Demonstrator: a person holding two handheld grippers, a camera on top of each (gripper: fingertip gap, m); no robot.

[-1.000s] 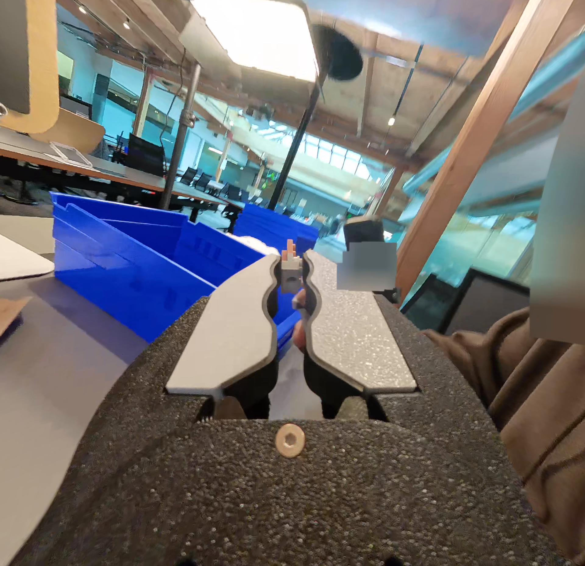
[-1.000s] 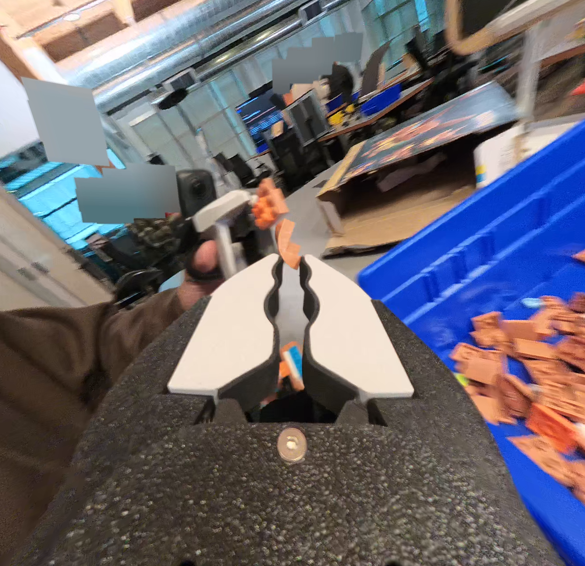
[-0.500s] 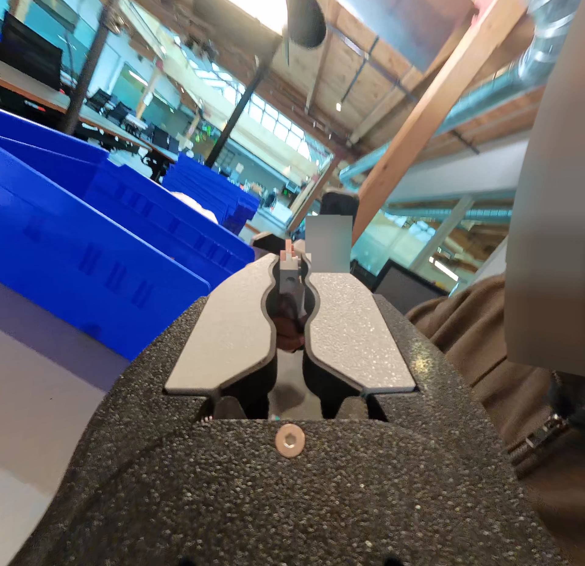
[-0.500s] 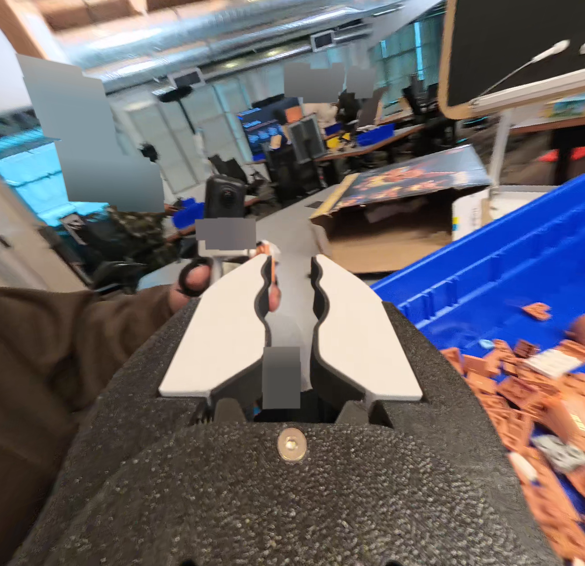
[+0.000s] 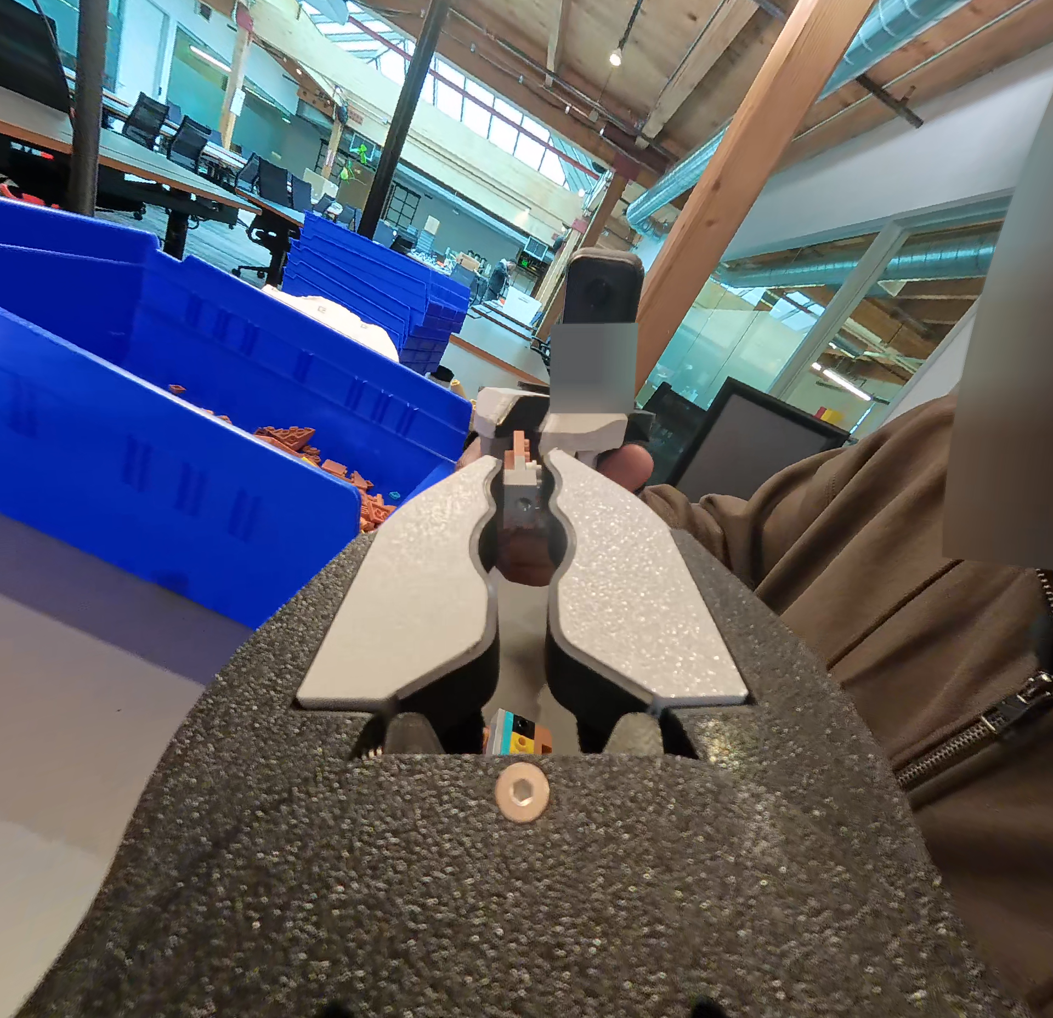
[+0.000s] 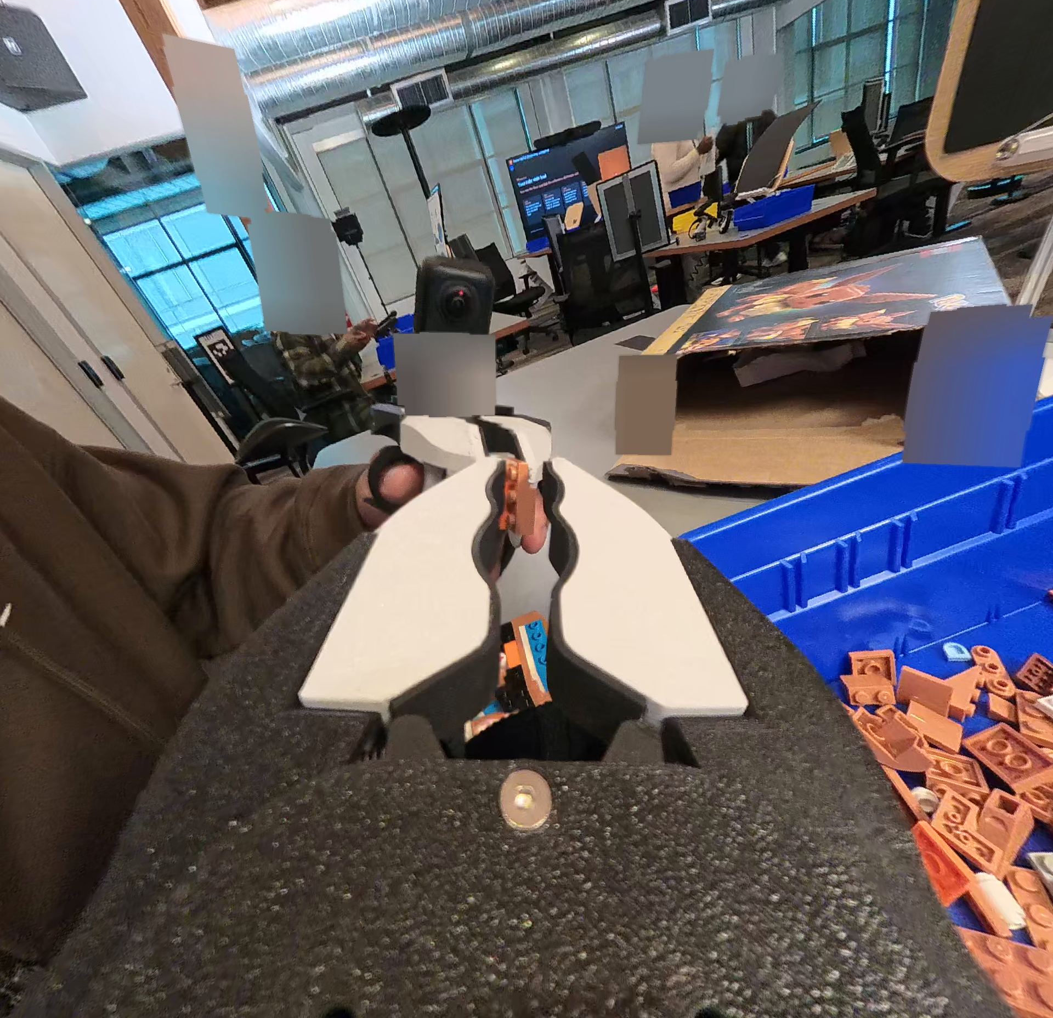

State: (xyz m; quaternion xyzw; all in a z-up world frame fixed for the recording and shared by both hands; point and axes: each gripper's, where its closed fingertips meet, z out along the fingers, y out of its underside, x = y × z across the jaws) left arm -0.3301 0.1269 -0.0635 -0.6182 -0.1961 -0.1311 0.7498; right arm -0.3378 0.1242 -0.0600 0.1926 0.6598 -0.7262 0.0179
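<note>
My left gripper [image 5: 522, 461] is shut on a small grey brick piece [image 5: 521, 498] with a brown part and a white part on top. My right gripper [image 6: 522, 469] faces it tip to tip and is closed on an orange studded plate [image 6: 514, 495]. Each gripper shows in the other's view: the right one in the left wrist view [image 5: 527, 421], the left one in the right wrist view [image 6: 490, 438]. I cannot tell whether the plate touches the grey piece. A small multicoloured brick model [image 6: 524, 666] lies on the table under the grippers, also in the left wrist view [image 5: 515, 734].
A blue bin [image 6: 854, 552] of loose brown bricks [image 6: 968, 763] lies right of my right gripper and left of my left gripper [image 5: 171, 478]. An open cardboard box [image 6: 769, 438] lies beyond. A second bin [image 5: 256, 335] and stacked bins [image 5: 370, 284] stand farther back. A person's brown sleeve [image 6: 171, 535] is close. The grippers are tip to tip, or close to it.
The two grippers have come together until their tips meet. The right gripper's fingers have narrowed around the orange plate. The left view has tilted down, showing the bin's bricks.
</note>
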